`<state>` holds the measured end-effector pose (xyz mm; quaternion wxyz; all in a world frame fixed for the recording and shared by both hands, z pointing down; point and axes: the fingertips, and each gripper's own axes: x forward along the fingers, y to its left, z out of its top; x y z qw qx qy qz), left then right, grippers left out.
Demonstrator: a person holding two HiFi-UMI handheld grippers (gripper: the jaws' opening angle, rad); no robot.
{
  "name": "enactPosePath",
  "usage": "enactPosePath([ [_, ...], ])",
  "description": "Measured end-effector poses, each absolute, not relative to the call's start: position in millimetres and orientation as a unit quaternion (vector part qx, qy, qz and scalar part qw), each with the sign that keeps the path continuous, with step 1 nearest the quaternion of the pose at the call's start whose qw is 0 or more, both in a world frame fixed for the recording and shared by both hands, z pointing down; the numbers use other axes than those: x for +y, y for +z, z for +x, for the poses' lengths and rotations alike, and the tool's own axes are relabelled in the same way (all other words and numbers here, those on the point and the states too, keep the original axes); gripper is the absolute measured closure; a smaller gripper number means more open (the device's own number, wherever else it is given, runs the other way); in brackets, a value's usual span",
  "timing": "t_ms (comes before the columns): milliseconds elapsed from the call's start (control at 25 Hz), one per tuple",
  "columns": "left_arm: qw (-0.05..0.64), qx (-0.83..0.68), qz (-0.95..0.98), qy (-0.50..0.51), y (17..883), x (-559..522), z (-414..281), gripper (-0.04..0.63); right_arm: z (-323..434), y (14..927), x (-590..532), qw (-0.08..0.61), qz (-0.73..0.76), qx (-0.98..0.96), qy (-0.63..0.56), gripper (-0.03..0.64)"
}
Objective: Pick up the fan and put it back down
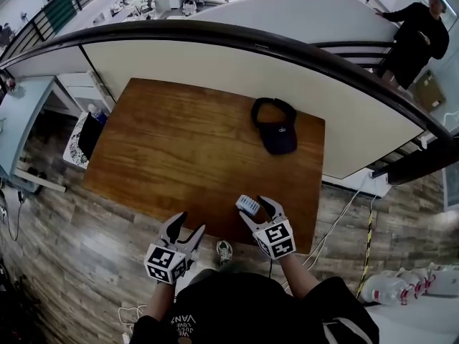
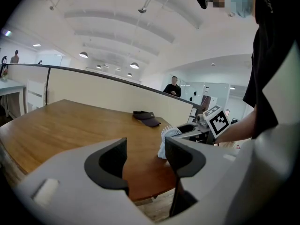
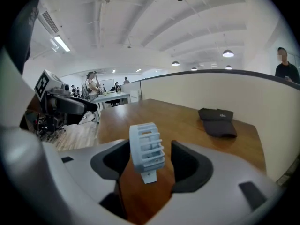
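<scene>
The right gripper (image 1: 259, 212) has its jaws drawn in narrow on the fan (image 3: 146, 148), which stands upright between the tips. The fan's left side is against the left jaw, and only a sliver of wood shows at the right jaw. Its small foot points down at the table (image 3: 187, 121) right under the jaws. I cannot tell whether the foot touches the wood or hangs just clear of it.

The left gripper (image 2: 146, 144) is off to the left of the fan. Its jaws are a narrow gap apart, with only bare table showing between them. From there the fan and the other gripper show just past its right jaw, near the table's front edge.

Well ahead of both pairs of jaws, and a little to the right, a dark cap (image 3: 216, 121) lies flat on the table near its far edge. Behind the table runs a pale half wall (image 3: 225, 93) with a dark rail on top, and a person in black (image 3: 285, 69) stands beyond it.
</scene>
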<state>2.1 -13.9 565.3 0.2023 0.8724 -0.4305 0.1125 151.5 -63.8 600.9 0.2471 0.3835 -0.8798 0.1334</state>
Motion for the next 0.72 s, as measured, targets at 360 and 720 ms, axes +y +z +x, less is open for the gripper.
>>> enactPosePath([
  [360, 0.206, -0.465, 0.856, 0.095, 560.9, -33.5, -19.9, 0.354, 136.2, 593.1, -77.1, 0.263, 0.344, -0.894, 0.116, 0.425],
  [720, 0.205, -0.481, 0.848, 0.088, 570.2, -61.7, -79.4, 0.354, 79.6, 565.2, -132.5, 0.248, 0.331, -0.906, 0.091, 0.426],
])
